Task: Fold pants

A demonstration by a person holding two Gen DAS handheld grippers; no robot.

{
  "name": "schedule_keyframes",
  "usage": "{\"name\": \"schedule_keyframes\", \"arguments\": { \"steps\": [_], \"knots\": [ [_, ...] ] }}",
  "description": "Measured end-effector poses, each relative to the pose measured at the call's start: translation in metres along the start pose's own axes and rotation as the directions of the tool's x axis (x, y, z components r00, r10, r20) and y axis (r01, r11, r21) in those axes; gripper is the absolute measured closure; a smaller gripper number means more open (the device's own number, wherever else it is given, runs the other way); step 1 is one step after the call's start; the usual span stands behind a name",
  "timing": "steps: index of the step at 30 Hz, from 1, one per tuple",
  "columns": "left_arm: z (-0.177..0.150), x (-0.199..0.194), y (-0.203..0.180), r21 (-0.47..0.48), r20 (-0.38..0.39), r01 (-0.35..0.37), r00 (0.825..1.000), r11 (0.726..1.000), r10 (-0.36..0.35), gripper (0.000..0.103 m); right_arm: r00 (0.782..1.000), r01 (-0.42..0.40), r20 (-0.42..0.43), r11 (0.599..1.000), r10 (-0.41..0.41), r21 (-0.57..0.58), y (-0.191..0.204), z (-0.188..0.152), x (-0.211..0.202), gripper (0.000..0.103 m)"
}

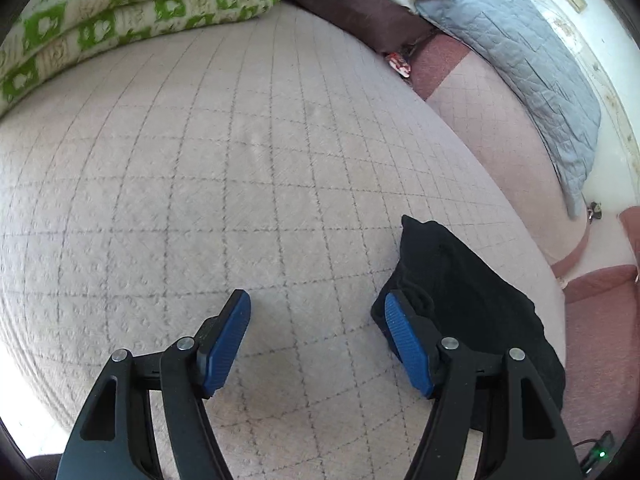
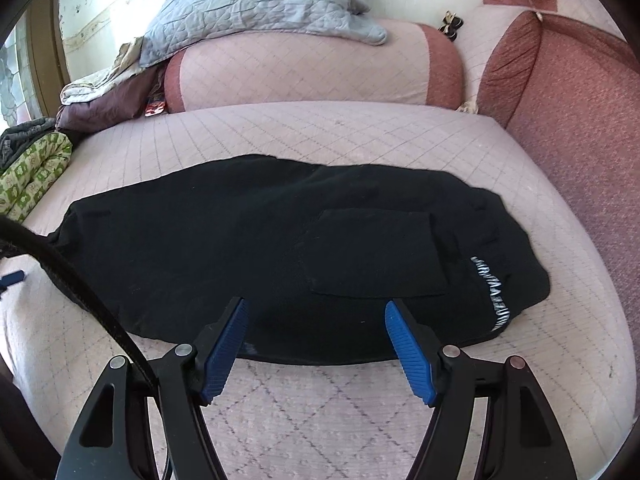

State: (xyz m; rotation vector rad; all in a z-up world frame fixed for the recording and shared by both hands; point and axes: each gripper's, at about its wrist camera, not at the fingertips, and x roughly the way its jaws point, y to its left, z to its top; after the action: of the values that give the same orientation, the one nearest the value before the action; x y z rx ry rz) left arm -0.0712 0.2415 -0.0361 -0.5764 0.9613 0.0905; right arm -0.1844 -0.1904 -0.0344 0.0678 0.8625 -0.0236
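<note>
Black pants (image 2: 256, 252) lie flat across the pink quilted sofa seat (image 2: 320, 420), folded lengthwise, with a back pocket and a white-lettered waistband (image 2: 492, 292) at the right end. My right gripper (image 2: 316, 312) is open and empty, hovering over the pants' near edge. In the left wrist view one end of the pants (image 1: 460, 304) lies at the lower right. My left gripper (image 1: 318, 312) is open and empty, its right finger (image 1: 404, 340) just over that end's edge, its left finger over bare seat.
A green-patterned folded blanket (image 1: 120, 16) lies at the seat's far left. A grey quilt (image 2: 256, 0) drapes over the pink bolster (image 2: 304, 68). A dark maroon cloth pile (image 2: 104, 104) sits in the corner. A red armrest (image 2: 572, 128) rises at the right.
</note>
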Motion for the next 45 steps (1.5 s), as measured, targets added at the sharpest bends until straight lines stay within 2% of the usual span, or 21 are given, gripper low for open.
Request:
{"name": "schedule_keyframes", "arguments": {
  "steps": [6,8,9,10,14,15,16,18,21,24,26,29,33,35,39,40,41,42,43,44,45],
  "knots": [
    [-0.005,0.015,-0.025,0.041,-0.039,0.116,0.993,0.992,-0.115,0.031,1.0,-0.002,-0.005,1.0,0.002,-0.019,0.007,-0.001,0.005,0.027],
    [-0.007,0.025,-0.036,0.04,-0.085,0.179,0.981,0.983,-0.175,0.027,1.0,-0.001,0.002,1.0,0.001,-0.026,0.008,-0.001,0.003,0.027],
    [-0.01,0.032,-0.045,0.05,-0.111,0.196,0.976,0.979,-0.189,0.019,1.0,-0.002,0.003,1.0,0.002,-0.026,0.009,-0.002,0.003,0.027],
    [-0.012,0.035,-0.054,0.078,-0.108,0.179,0.98,0.981,-0.17,0.012,1.0,-0.007,0.002,1.0,0.007,-0.025,0.009,-0.001,0.003,0.027],
    [-0.022,0.041,-0.077,0.175,-0.062,0.073,0.996,0.982,-0.063,0.011,1.0,-0.019,-0.001,1.0,0.019,-0.025,0.008,-0.001,0.004,0.027],
    [-0.026,0.039,-0.08,0.194,-0.049,0.04,0.998,0.98,-0.032,0.018,1.0,-0.026,0.001,0.999,0.026,-0.027,0.009,-0.001,0.003,0.027],
    [-0.029,0.038,-0.082,0.214,-0.044,0.01,0.999,0.977,-0.001,0.045,0.999,-0.046,-0.007,0.999,0.045,-0.025,0.01,0.0,0.001,0.027],
    [-0.032,0.037,-0.08,0.222,-0.073,0.016,0.997,0.975,0.0,0.074,0.993,-0.115,-0.03,0.992,0.114,-0.046,0.02,0.009,-0.002,0.027],
    [-0.028,0.033,-0.061,0.115,-0.113,0.106,0.989,0.988,-0.093,0.077,0.967,-0.253,-0.074,0.956,0.244,-0.149,0.058,0.036,-0.005,0.027],
    [-0.025,0.035,-0.045,0.023,-0.131,0.167,0.978,0.986,-0.163,0.077,0.88,-0.459,-0.219,0.872,0.421,-0.17,0.112,0.072,0.019,0.026],
    [-0.024,0.034,-0.039,-0.014,-0.135,0.188,0.973,0.982,-0.188,0.077,0.852,-0.504,-0.272,0.842,0.448,-0.193,0.147,0.09,0.036,0.026],
    [-0.027,0.034,-0.035,-0.036,-0.14,0.2,0.969,0.979,-0.203,0.077,0.85,-0.509,-0.323,0.808,0.416,-0.297,0.21,0.122,0.064,0.026],
    [-0.025,0.037,-0.026,-0.102,-0.15,0.235,0.957,0.967,-0.248,0.076,0.819,-0.538,-0.424,0.776,0.387,-0.33,0.278,0.148,0.106,0.026],
    [-0.026,0.037,-0.018,-0.141,-0.152,0.253,0.95,0.957,-0.274,0.076,0.801,-0.54,-0.496,0.76,0.334,-0.36,0.313,0.149,0.13,0.025],
    [-0.028,0.036,-0.017,-0.143,-0.156,0.248,0.95,0.958,-0.269,0.076,0.814,-0.497,-0.547,0.723,0.196,-0.48,0.362,0.137,0.159,0.021],
    [-0.028,0.036,-0.018,-0.139,-0.159,0.241,0.952,0.96,-0.262,0.078,0.823,-0.473,-0.549,0.714,0.147,-0.517,0.371,0.131,0.164,0.02],
    [-0.028,0.037,-0.02,-0.136,-0.16,0.238,0.953,0.962,-0.259,0.079,0.845,-0.44,-0.523,0.696,0.108,-0.567,0.378,0.125,0.164,0.019],
    [-0.025,0.037,-0.024,-0.123,-0.165,0.231,0.954,0.965,-0.25,0.08,0.857,-0.426,-0.505,0.688,0.098,-0.588,0.382,0.123,0.162,0.026],
    [-0.025,0.037,-0.026,-0.115,-0.174,0.235,0.952,0.965,-0.252,0.086,0.857,-0.435,-0.502,0.691,0.12,-0.578,0.382,0.124,0.158,0.035],
    [-0.025,0.038,-0.027,-0.123,-0.187,0.254,0.943,0.959,-0.274,0.087,0.862,-0.425,-0.492,0.705,0.123,-0.568,0.379,0.126,0.155,0.065],
    [-0.025,0.039,-0.029,-0.143,-0.204,0.291,0.927,0.946,-0.316,0.087,0.872,-0.398,-0.477,0.722,0.107,-0.566,0.376,0.13,0.153,0.084]
  ]
}}
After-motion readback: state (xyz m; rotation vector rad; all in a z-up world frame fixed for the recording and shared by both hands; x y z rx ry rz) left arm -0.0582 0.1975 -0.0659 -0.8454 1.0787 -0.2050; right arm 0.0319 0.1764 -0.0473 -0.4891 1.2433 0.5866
